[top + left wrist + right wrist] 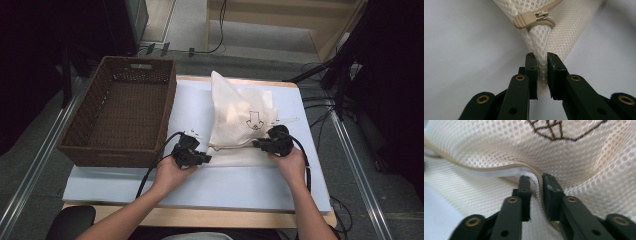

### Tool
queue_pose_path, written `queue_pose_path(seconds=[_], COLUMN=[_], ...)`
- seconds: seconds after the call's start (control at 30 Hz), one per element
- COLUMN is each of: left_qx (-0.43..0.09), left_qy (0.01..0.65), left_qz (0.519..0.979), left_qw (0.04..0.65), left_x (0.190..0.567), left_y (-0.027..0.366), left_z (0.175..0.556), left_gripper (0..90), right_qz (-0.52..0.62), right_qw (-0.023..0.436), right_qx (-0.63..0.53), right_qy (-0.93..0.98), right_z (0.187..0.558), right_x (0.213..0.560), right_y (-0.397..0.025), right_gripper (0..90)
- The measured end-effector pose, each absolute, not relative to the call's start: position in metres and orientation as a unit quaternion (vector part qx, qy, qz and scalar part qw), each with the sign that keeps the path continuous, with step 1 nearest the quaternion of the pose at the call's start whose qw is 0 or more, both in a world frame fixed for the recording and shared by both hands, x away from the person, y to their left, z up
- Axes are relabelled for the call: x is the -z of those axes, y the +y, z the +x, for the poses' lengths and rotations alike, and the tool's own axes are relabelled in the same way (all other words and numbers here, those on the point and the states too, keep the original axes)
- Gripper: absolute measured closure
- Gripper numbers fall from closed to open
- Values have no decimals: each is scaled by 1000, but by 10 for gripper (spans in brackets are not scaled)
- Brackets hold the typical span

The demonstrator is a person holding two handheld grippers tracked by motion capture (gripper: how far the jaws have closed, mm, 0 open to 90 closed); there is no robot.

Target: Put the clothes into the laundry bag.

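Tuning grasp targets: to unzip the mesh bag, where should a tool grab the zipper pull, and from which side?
Pinch the tan zipper pull by its flat tab, coming in from the bag's corner, where it sticks out past the mesh bag. The left tool already clamps the mesh just below it and could brace that corner.

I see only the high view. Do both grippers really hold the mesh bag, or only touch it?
Observer: The left gripper pinches a corner of the mesh bag between its jaws.
Operator: And the right one?
Observer: The right gripper is clamped on the bag's zipper edge.
Operator: Where is the zipper pull?
Observer: The zipper pull sits at the corner, just beyond the left gripper's jaws.
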State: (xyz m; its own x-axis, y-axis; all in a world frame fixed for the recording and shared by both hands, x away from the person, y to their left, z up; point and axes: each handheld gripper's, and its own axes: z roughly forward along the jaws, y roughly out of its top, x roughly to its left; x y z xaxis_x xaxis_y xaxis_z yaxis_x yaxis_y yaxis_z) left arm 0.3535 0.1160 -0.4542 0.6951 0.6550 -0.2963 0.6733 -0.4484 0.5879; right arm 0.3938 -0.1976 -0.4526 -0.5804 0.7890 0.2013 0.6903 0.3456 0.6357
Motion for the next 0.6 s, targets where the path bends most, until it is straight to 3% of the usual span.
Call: queue_pose_path(seconds=[0.37,0.6], left_qx=[18,26], left_qy=[376,378], left_qz=[851,847], left_qw=[367,374], left_x=[447,445], left_y=[116,117], left_z=[347,347], left_gripper=[716,674], right_qz=[425,422], right_qw=[71,65], right_qx=[-366,-361], right_qy=[825,829], right_z=[370,363], right_x=[447,447], right_y=[-210,-209], right_gripper=[552,525])
